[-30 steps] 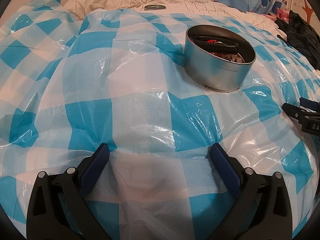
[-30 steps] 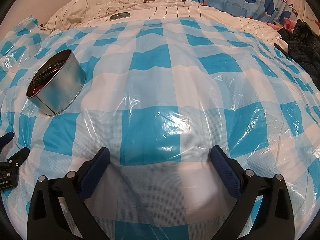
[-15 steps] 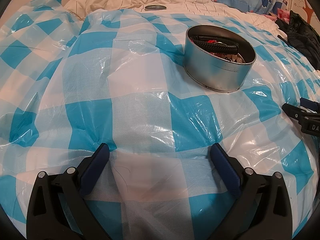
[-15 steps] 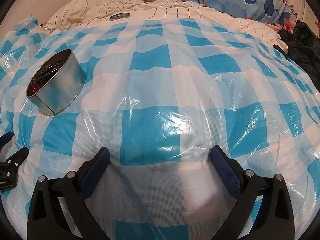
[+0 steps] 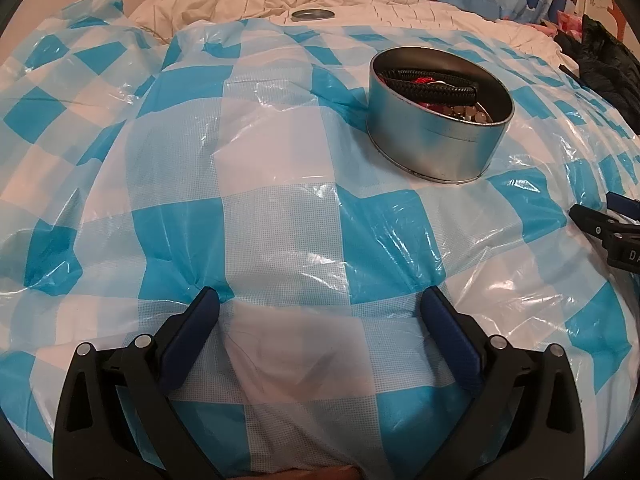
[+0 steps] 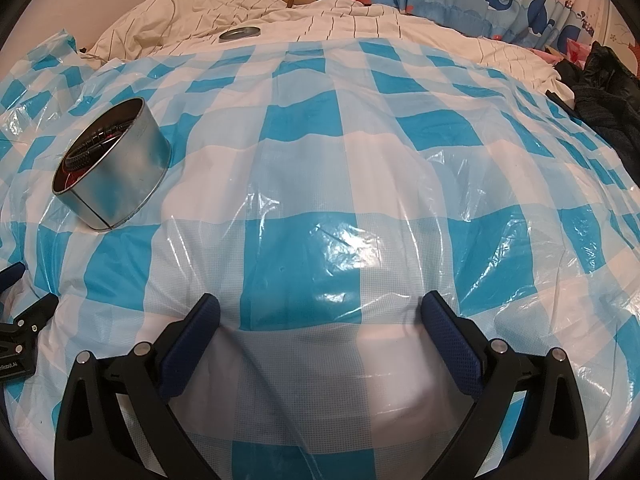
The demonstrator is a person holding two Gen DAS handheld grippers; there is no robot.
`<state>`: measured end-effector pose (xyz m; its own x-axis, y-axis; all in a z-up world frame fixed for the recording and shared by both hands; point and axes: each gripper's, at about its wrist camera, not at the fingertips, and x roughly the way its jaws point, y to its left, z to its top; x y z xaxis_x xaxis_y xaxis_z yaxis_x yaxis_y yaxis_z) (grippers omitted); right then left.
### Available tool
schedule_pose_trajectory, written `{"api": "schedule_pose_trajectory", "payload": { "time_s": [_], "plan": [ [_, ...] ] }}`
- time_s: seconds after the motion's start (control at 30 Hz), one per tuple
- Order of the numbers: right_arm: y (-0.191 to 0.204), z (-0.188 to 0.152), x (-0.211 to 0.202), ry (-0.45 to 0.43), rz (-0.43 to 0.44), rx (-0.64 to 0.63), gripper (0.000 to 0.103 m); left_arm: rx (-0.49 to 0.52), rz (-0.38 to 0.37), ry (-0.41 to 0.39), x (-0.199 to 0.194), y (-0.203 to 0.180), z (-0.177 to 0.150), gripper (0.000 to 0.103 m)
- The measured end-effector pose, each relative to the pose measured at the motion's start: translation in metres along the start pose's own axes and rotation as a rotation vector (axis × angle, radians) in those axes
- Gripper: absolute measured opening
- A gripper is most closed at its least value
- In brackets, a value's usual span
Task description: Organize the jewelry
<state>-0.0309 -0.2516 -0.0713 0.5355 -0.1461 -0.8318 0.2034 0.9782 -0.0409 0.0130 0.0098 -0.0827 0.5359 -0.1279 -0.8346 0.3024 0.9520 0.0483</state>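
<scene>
We hold both grippers low over a bed covered by a blue-and-white checked plastic sheet (image 5: 280,160). Our left gripper (image 5: 320,308) has its jaws spread wide and holds nothing; our right gripper (image 6: 320,312) is likewise spread and empty, resting near the sheet.

The jewelry sits in a round metal tin (image 5: 436,120), open at the top, standing on the sheet ahead and to the right of the left gripper and well to the left of the right one. Inside we see a black braided cord (image 5: 432,88), something red, and a few pale beads (image 5: 472,114). What looks like the tin's lid (image 5: 312,15) lies well apart on the striped bedding (image 6: 320,28) beyond the sheet.

As we judge it, the tin's footing is the main risk. The bed is soft and the plastic is slick and crinkled, so a push from one side could tip or slide the tin and spill the beads into the folds, where they would be hard to find. Pressing a gripper into the mattress close by could tilt it too. The cord lies tangled with the other pieces, so lifting it may drag small items over the rim. The lid is thin and flat on loose cloth, and a finger may catch fabric instead of the edge.
</scene>
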Motion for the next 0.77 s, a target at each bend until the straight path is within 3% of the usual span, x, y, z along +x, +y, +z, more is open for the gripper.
{"api": "schedule_pose_trajectory", "payload": {
  "time_s": [0.33, 0.77],
  "plan": [
    [-0.0001, -0.0024, -0.0021, -0.036, 0.001, 0.003, 0.096, 0.007, 0.034, -0.002, -0.0019, -0.0052, -0.0022, 0.097],
    [-0.0018, -0.0034, -0.0037, -0.069, 0.016, 0.012, 0.096, -0.017, 0.008, 0.0, -0.001, 0.0005, -0.0029, 0.097]
  ]
}}
